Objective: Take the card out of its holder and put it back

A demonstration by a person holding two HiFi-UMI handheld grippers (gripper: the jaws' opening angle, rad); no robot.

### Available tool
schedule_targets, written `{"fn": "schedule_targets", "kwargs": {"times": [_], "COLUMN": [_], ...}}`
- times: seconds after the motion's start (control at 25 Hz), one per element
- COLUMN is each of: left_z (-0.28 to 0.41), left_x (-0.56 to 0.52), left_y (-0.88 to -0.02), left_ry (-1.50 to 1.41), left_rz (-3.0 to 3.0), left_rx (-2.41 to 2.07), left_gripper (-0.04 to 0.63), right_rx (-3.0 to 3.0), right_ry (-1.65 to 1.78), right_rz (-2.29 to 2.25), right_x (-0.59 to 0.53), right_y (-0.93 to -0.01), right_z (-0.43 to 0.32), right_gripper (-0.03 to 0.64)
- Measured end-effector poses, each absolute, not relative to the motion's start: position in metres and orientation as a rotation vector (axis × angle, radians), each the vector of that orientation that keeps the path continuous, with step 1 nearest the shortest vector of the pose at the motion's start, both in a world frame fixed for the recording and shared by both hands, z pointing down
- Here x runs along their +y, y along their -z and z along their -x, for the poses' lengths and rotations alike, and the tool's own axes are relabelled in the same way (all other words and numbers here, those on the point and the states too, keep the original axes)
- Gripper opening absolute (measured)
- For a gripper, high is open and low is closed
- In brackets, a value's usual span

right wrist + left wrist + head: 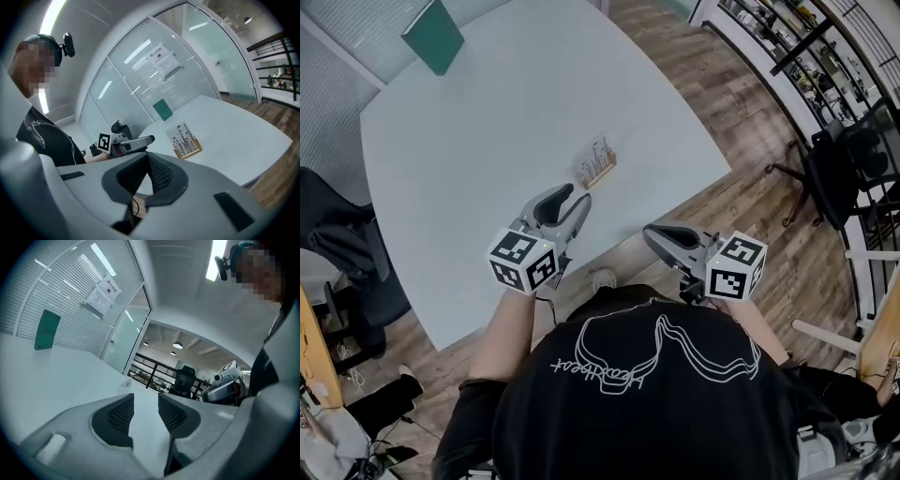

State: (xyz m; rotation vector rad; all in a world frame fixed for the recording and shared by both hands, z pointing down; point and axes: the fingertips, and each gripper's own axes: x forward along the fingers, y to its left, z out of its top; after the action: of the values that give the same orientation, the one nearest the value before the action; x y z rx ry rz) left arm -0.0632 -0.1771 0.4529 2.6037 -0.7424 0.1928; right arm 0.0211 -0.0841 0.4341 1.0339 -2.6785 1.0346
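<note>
A white card printed with thin dark stems (pixel 598 153) stands upright in a small wooden holder (pixel 601 174) near the middle of the white table (pixel 487 141). My left gripper (pixel 577 199) hovers over the table's near edge, just short of the holder, jaws open and empty (pixel 145 408). In the left gripper view the card (pixel 123 386) is a small pale shape ahead. My right gripper (pixel 649 234) sits off the table edge, over the floor, jaws shut on nothing (pixel 146 158). The right gripper view shows the card (pixel 184 136), the holder (pixel 191 151) and the left gripper (pixel 151 139).
A green book (pixel 433 35) stands at the table's far left corner. One black office chair (pixel 839 169) is on the wooden floor to the right, another (pixel 342 248) to the left. A glass partition with blinds (pixel 140 79) lies beyond the table.
</note>
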Motion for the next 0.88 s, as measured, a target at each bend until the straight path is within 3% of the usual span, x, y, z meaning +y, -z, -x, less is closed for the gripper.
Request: {"fn": "schedule_targets", "kwargs": {"times": [0.32,0.88], "left_z": [0.056,0.017], "left_x": [-0.226,-0.252], "left_y": [-0.492,-0.527], "left_ry": [-0.364,-0.395], "left_rz": [-2.635,-2.71], "left_rx": [-0.773,-0.608], "left_gripper": [0.153,0.137], "right_rx": [-2.665,-2.605], "right_ry": [-1.069,-1.16], "right_rz": [-1.065,-1.144], "right_x": [-0.112,-0.128], "right_y": [-0.445,-0.464], "right_z": [-0.038,-0.073], "right_gripper": [0.009,0.009]}}
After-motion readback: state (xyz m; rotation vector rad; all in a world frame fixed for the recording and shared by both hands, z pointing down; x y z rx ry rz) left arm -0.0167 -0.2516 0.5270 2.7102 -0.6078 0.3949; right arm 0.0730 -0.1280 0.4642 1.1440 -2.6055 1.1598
